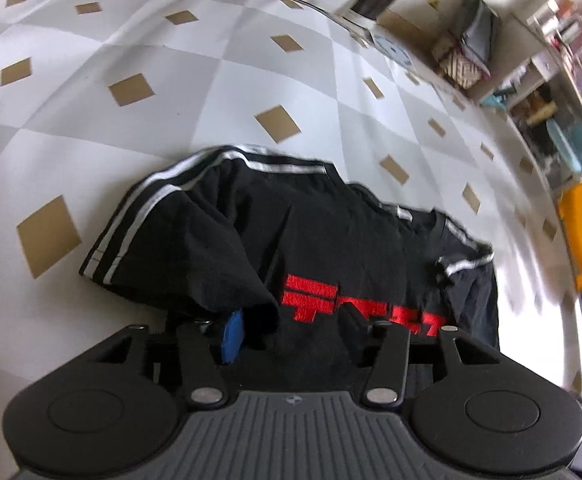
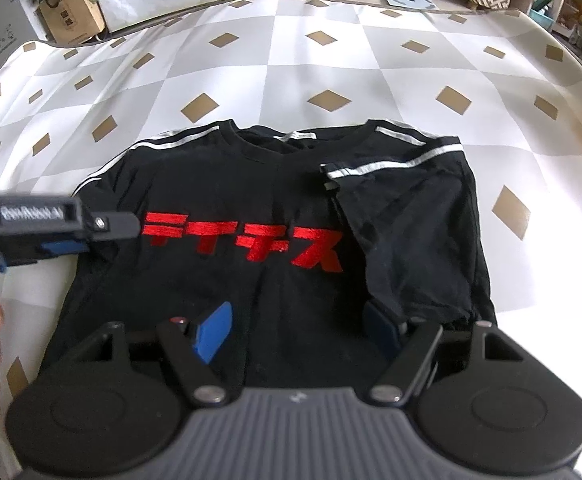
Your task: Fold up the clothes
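- T-shirt [image 2: 275, 208], black with red lettering, lies chest-up on the checked worktop [image 2: 331, 52]; both sleeves look already folded in over the body.
- Left hand-held gripper [image 1: 291, 320] sits over the shirt's left side, jaws parted, pads gripping nothing I can see.
- Right hand-held gripper [image 2: 299, 328] hangs over the hem, jaws wide, empty.
- I judge the hem-to-collar fold comes next: both grippers must pinch the hem.

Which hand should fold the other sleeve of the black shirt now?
Probably the left. The left gripper hangs over the black shirt on the side where the striped sleeve lies unfolded. The right gripper sits open by the sleeve already folded in.
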A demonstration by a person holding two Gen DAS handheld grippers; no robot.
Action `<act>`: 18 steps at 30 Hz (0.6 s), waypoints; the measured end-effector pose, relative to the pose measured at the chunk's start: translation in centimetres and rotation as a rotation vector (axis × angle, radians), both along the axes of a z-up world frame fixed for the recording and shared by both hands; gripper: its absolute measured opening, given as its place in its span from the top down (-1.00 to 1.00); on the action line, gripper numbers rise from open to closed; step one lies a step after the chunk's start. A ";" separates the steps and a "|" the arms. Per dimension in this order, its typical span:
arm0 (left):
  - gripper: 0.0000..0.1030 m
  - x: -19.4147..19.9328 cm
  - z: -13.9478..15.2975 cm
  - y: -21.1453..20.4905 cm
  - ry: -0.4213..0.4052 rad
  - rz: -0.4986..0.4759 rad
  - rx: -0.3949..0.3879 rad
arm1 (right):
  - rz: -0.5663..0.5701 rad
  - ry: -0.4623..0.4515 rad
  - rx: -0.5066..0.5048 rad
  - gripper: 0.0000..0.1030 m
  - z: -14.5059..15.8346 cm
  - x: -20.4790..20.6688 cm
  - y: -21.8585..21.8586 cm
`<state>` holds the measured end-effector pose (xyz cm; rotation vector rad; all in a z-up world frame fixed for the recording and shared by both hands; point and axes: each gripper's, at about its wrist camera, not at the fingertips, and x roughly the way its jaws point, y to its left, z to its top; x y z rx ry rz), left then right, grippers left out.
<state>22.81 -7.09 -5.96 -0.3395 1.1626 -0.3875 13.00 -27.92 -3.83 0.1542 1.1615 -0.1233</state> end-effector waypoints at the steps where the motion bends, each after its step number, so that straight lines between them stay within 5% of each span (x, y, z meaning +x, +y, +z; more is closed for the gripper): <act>1: 0.00 0.1 0.1 0.3 0.008 0.014 -0.015 | 0.002 0.000 -0.003 -0.39 0.0 0.1 0.1; 6: -0.18 0.3 0.6 1.0 0.029 0.058 -0.081 | 0.009 0.002 0.000 -0.39 -0.2 0.3 0.5; 11: -0.18 0.0 0.2 -0.1 0.054 0.003 -0.021 | 0.014 0.001 -0.002 -0.39 -0.2 0.3 0.6; 15: -0.21 0.0 1.5 1.7 0.045 0.072 -0.096 | 0.011 0.002 -0.002 -0.39 -0.2 0.3 0.7; 18: -0.41 0.2 2.6 3.2 0.044 0.113 -0.125 | 0.017 0.000 -0.001 -0.40 -0.2 0.3 0.8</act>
